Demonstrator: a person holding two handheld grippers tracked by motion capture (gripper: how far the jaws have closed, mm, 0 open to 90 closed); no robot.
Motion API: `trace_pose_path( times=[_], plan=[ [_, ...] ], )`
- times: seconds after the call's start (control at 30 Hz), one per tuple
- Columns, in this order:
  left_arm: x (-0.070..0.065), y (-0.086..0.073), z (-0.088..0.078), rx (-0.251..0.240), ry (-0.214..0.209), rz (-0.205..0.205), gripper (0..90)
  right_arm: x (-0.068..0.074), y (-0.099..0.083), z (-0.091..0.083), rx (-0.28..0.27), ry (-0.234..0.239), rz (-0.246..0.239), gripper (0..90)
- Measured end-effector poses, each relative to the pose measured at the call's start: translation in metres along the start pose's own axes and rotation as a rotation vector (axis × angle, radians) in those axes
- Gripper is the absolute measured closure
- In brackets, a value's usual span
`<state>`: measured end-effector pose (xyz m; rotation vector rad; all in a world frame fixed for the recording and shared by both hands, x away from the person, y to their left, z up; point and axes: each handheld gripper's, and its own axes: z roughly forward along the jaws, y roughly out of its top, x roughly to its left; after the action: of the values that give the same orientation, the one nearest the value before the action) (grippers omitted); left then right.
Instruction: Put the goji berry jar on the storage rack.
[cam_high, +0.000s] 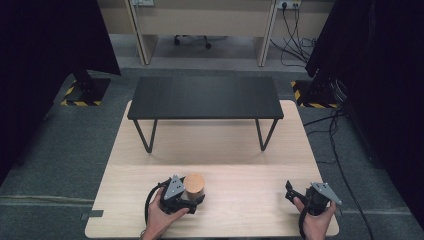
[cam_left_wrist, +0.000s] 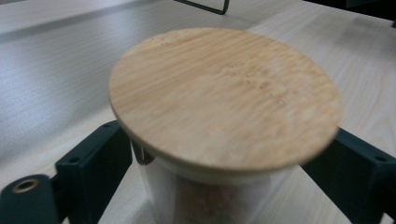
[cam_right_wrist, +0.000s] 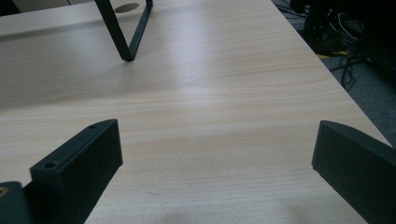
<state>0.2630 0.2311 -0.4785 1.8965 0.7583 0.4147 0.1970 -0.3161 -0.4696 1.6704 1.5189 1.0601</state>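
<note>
A clear glass jar with a round wooden lid (cam_high: 195, 183) stands upright on the pale wooden table (cam_high: 240, 150), near the front left. My left gripper (cam_high: 193, 196) is shut on the jar just under the lid. In the left gripper view the lid (cam_left_wrist: 224, 98) is close and large, one black jaw presses each side of the glass, and something brownish shows inside. The left gripper (cam_left_wrist: 229, 142) is held low by a hand. Near the front right edge my right gripper (cam_high: 292, 193) stands open over bare wood, with nothing between its wide-apart fingers (cam_right_wrist: 84, 163).
A low black bench (cam_high: 205, 97) on thin metal legs stands across the back half of the table. One of its legs (cam_right_wrist: 126, 42) shows ahead in the right gripper view. The table's right edge (cam_right_wrist: 345, 98) drops to grey floor with cables.
</note>
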Motion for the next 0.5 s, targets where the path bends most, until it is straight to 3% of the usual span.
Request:
trace_pose_path(
  times=[0.1,0.3,0.5],
  plan=[
    [0.0003,0.0002,0.0013,-0.003,0.001,0.010,24.5,0.0004,-0.0001,-0.0003,0.002,0.005,-0.002,1.7],
    [-0.0018,-0.0001,0.0011,-0.005,0.011,0.020,25.2,0.0003,-0.0004,-0.0005,0.000,0.004,0.001,1.8],
    [0.0033,-0.0029,-0.0009,-0.020,0.007,-0.026,25.3,0.0009,-0.0013,-0.0009,-0.005,0.002,-0.002,1.9]
  ],
)
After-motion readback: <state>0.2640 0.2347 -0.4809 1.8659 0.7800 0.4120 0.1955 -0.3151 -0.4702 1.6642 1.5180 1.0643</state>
